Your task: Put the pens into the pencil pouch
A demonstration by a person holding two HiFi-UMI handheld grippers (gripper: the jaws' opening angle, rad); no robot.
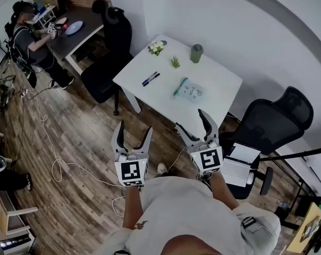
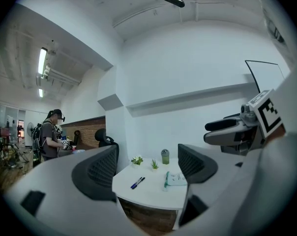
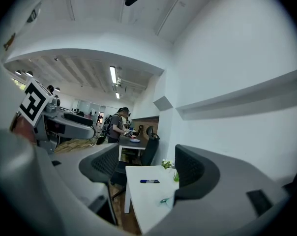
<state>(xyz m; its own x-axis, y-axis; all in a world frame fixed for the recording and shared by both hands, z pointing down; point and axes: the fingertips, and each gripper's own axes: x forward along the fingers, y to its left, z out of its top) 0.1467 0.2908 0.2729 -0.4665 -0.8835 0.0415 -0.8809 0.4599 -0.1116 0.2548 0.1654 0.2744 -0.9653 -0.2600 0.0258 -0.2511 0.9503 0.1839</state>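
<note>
Two pens [image 1: 150,78] lie side by side on the white table [image 1: 150,97], left of a pale pencil pouch [image 1: 189,90] with a teal edge. Both also show in the left gripper view: the pens [image 2: 137,182] and the pouch [image 2: 176,179]. The right gripper view shows the pens [image 3: 149,181] and only a corner of the pouch [image 3: 165,200]. My left gripper [image 1: 132,137] and right gripper [image 1: 197,124] hover open and empty over the floor, short of the table's near edge.
A green cup [image 1: 196,53], a small green plant [image 1: 175,62] and a flower pot [image 1: 156,48] stand at the table's far side. Black office chairs [image 1: 110,52] [image 1: 272,126] flank it. Another person [image 1: 30,39] works at a dark desk far left. Cables [image 1: 59,163] trail on the wooden floor.
</note>
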